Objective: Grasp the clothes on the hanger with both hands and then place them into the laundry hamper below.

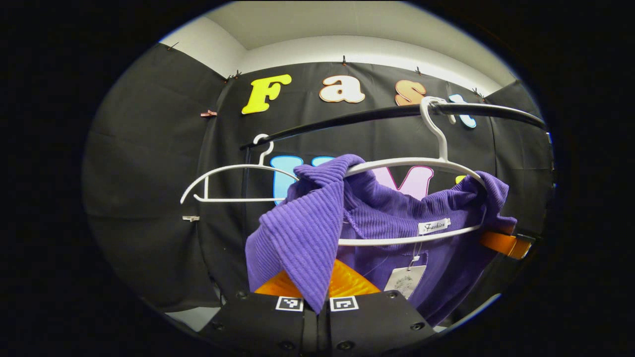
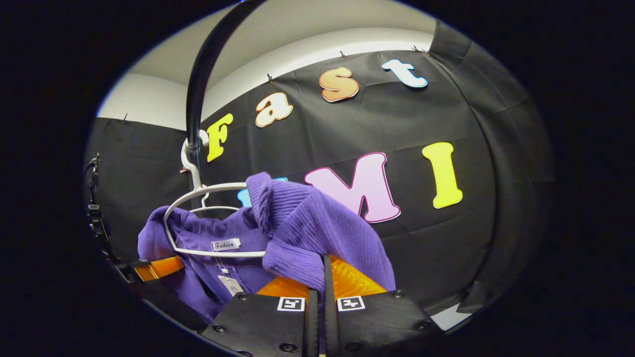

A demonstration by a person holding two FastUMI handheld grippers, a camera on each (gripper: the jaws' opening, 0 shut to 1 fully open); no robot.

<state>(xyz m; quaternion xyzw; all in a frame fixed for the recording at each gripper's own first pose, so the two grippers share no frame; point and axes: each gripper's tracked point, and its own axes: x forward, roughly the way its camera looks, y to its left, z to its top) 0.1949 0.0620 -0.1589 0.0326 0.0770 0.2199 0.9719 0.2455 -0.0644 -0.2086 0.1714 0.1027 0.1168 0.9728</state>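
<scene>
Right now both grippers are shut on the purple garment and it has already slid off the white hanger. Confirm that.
Not quite. Both grippers are shut on the purple garment, but the left gripper view shows it draped on the white hanger, which hooks over the black rail.

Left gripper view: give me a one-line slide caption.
Left gripper shut on purple top, hung on white hanger on the rail.

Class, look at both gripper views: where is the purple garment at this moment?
The purple garment hangs on a white hanger on the black rail. The left gripper pinches one shoulder, the right gripper the other.
</scene>
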